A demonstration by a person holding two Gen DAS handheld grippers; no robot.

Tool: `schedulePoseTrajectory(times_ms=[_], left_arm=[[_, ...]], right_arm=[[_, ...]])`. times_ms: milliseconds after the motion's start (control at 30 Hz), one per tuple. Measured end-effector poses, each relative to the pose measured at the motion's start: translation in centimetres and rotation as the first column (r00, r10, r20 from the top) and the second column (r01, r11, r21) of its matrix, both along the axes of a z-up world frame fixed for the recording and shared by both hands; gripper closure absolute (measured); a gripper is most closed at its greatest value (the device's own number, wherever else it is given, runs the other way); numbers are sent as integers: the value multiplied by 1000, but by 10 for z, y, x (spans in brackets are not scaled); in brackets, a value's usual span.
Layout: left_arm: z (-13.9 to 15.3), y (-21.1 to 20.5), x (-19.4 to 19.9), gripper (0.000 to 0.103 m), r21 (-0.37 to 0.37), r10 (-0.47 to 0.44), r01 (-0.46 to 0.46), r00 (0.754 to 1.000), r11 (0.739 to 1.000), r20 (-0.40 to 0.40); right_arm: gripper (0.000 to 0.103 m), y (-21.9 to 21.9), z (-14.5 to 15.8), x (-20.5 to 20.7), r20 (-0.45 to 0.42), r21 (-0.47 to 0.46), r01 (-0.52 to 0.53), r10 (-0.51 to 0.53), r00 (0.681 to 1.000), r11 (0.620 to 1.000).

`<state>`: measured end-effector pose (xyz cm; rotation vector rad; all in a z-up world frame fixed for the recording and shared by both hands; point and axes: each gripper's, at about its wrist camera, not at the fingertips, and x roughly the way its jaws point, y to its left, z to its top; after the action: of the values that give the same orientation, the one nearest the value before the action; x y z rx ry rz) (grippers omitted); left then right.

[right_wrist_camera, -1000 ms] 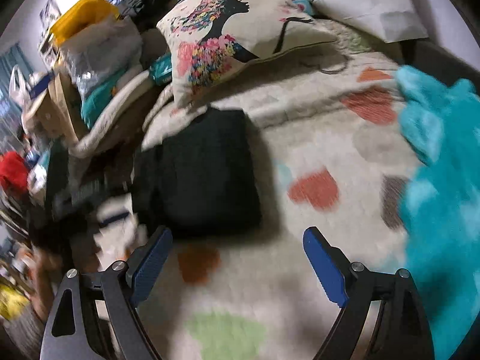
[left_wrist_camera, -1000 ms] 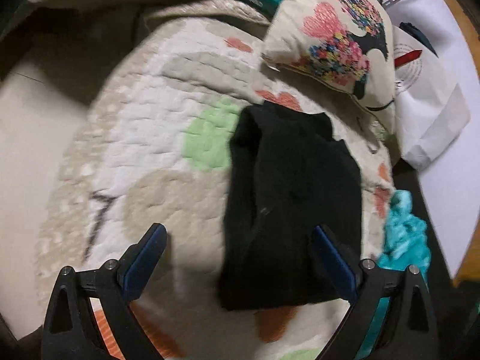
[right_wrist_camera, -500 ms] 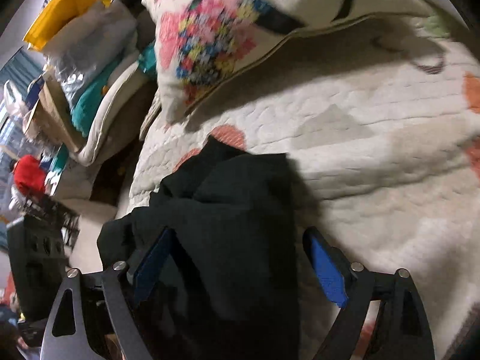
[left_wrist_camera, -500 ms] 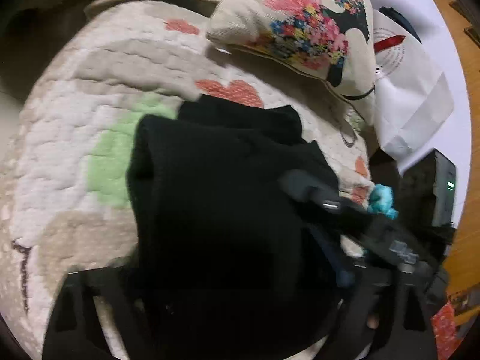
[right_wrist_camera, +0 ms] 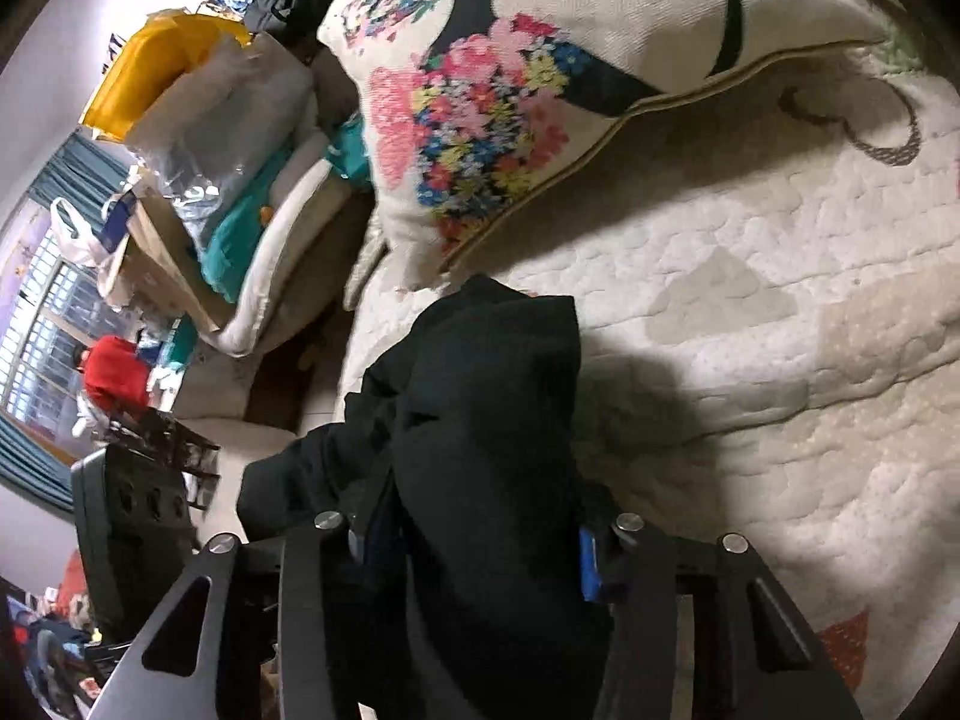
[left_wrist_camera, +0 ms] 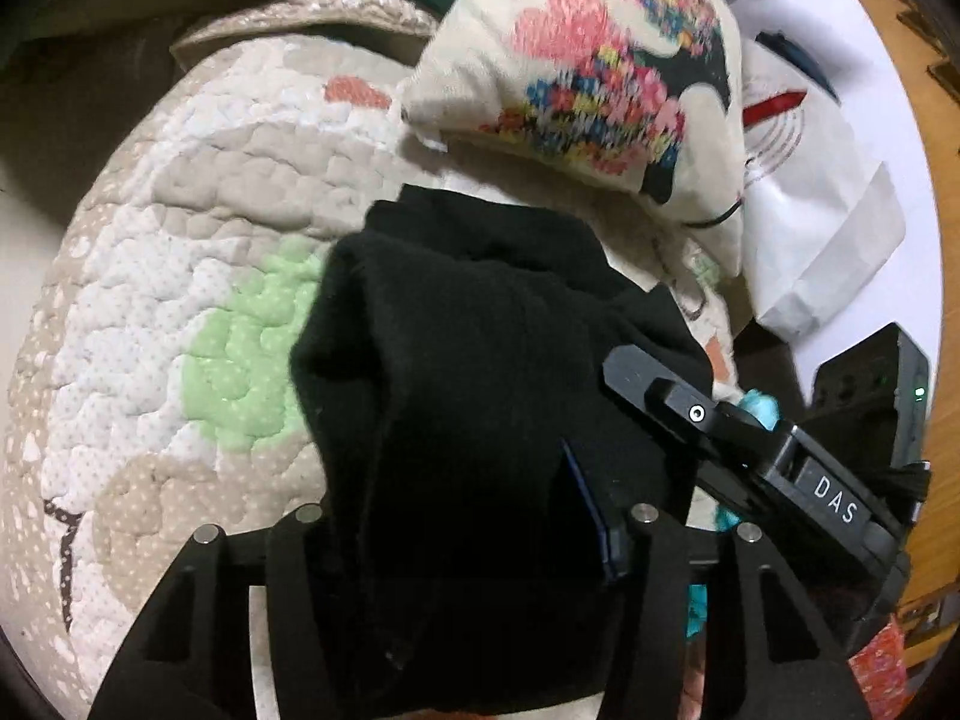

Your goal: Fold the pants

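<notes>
Both clamped on soft, limp black pants (left_wrist_camera: 480,396), left tool (left_wrist_camera: 468,534) and right tool (right_wrist_camera: 474,540) pinching the near edge; bundle sagging toward twelve o'clock over quilted bed (left_wrist_camera: 180,276); best held at folded corners

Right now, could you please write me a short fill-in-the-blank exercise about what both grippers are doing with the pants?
1. Both grippers are shut on the ____ pants.
2. The quilt under the pants has a ____ patch beside them in the left wrist view.
3. The left gripper and the right gripper grip ____ garment.
4. Beyond the pants lies a ____ pillow.

Missing words: black; green; the same; floral
</notes>
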<state>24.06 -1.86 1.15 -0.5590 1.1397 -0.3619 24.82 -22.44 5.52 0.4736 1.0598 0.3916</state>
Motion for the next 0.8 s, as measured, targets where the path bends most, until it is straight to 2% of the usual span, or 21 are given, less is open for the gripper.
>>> schedulePoseTrajectory(times_ms=[67,100,233,300,333,367,400,433,567,667,733,800], left_arm=[[-7,-6,3,43,38,6,-5,1000,999,-20],[-7,-6,4,42,32,6,-5,999,999,-33],[2,7,6,39,-26,25,-26,999,999,-34],[1,18,8,37,-2,72,-73,997,997,-36],[-6,23,11,35,-2,95,-95,993,995,-72],[-13,26,13,33,-28,107,-110,988,994,-108],[-24,33,15,33,-91,127,-143,979,986,-157],[-26,36,15,32,-114,139,-159,977,981,-164],[-22,45,14,32,-146,149,-177,971,973,-184],[-7,53,4,32,-116,147,-165,978,979,-149],[14,52,-5,32,-60,129,-133,989,989,-71],[40,47,-22,32,44,103,-105,994,993,43]], right_arm=[[56,-5,-6,-3,-4,-69,16,-16,1000,997],[56,-6,-7,-4,-1,-106,28,-28,1000,994],[36,-12,-1,-8,21,-194,92,-90,996,977],[35,-12,2,-11,24,-200,94,-91,996,975],[34,-12,2,-13,23,-202,98,-96,995,974],[32,-13,2,-15,20,-198,102,-100,995,975],[31,-14,2,-17,16,-191,109,-108,994,975],[31,-16,3,-23,12,-186,119,-119,993,975],[30,-20,10,-43,14,-176,147,-147,989,973],[29,-20,27,-71,50,-185,129,-122,991,974],[27,-20,36,-94,68,-197,115,-103,992,974],[25,-21,41,-121,80,-208,105,-90,993,973]])
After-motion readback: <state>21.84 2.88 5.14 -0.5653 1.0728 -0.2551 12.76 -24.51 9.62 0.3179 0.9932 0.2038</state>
